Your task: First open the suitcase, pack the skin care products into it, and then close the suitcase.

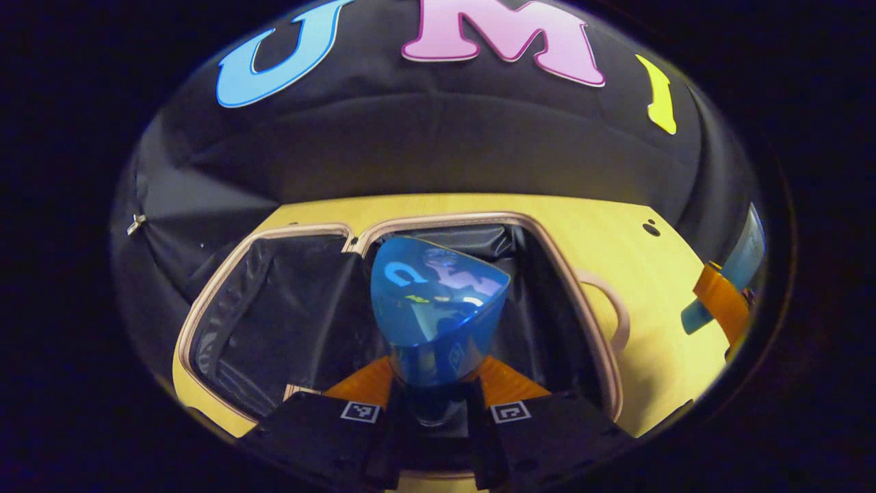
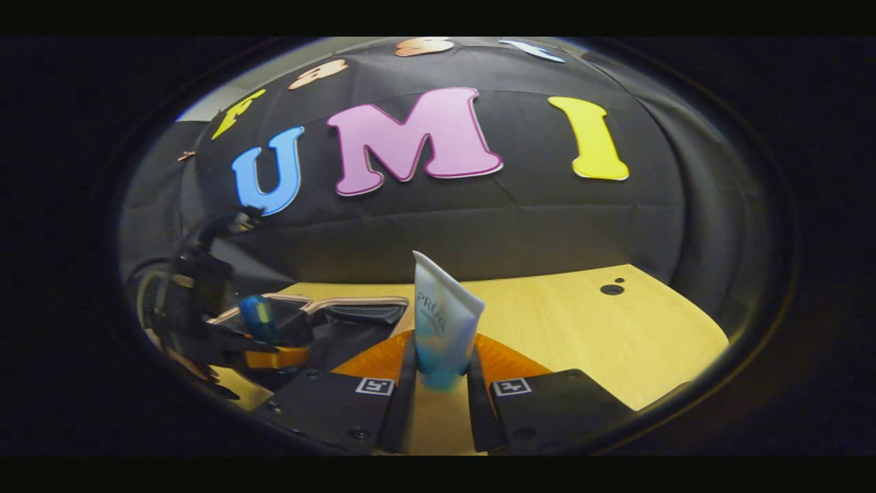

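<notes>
Left gripper view puts our left claw point(image 1: 434, 411) pinching a blue tube point(image 1: 438, 315), upright, directly above the open suitcase point(image 1: 274, 315) on the worktop point(image 1: 616, 239). Our right claw point(image 2: 434, 390) pinches a white tube point(image 2: 441, 322) over bare worktop, suitcase to its left.

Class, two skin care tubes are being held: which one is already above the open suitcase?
The blue tube in the left gripper; the white tube is over bare table.
</notes>
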